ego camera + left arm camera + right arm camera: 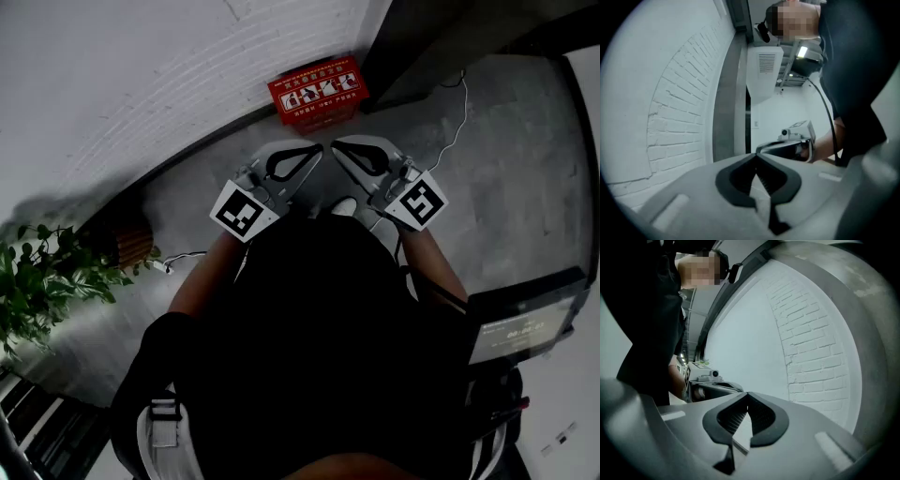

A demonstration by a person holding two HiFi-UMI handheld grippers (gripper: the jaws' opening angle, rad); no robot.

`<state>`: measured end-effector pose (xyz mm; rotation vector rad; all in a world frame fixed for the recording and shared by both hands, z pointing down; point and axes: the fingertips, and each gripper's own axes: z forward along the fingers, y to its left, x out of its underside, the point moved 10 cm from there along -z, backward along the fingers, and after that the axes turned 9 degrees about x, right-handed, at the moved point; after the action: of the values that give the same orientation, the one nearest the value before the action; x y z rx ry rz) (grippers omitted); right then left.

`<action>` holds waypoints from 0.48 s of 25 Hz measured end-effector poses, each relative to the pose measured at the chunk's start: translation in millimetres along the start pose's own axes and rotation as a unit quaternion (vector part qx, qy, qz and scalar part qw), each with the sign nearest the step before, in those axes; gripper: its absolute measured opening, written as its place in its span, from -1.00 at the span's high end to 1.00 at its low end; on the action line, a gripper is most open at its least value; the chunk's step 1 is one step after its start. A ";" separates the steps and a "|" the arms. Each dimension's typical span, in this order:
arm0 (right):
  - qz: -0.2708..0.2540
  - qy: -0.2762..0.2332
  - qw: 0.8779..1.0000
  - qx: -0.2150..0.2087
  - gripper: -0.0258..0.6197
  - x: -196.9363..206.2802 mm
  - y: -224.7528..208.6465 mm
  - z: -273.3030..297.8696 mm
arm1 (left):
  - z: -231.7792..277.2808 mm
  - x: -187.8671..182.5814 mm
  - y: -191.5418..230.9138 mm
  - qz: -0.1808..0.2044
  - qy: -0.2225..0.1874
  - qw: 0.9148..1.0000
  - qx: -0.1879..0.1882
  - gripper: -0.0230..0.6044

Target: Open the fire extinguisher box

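The red fire extinguisher box (319,93) stands on the floor against the white brick wall, lid down, with white pictograms on top. Both grippers are held side by side in front of the person's chest, tips pointing toward each other, well short of the box. My left gripper (319,151) is shut with nothing in it; its tips (756,154) meet against the wall behind. My right gripper (336,148) is shut and empty too, tips (747,393) touching. Each gripper view shows the other gripper: the right gripper (797,140) and the left gripper (705,380).
A potted green plant (42,281) stands at the left beside a brown basket (127,242). A white cable (459,117) runs over the grey concrete floor on the right. A dark pillar (422,47) rises behind the box. A screen (520,328) sits at lower right.
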<state>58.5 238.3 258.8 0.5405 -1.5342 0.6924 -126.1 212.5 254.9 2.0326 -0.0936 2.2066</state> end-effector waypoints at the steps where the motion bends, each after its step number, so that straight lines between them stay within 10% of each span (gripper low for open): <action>1: 0.001 0.006 1.000 0.001 0.90 1.3 -4.0 -6.4 | 6.2 -0.9 -2.1 0.000 0.000 1.000 -0.002 0.92; 12: 0.019 0.007 1.000 -0.011 0.90 6.1 -50.7 -56.7 | 62.2 -7.2 -21.5 0.021 0.029 0.999 -0.031 0.92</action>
<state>133.7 243.0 271.0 0.4901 -1.5413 0.7053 -61.1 224.6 252.0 1.9504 -0.1984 2.2558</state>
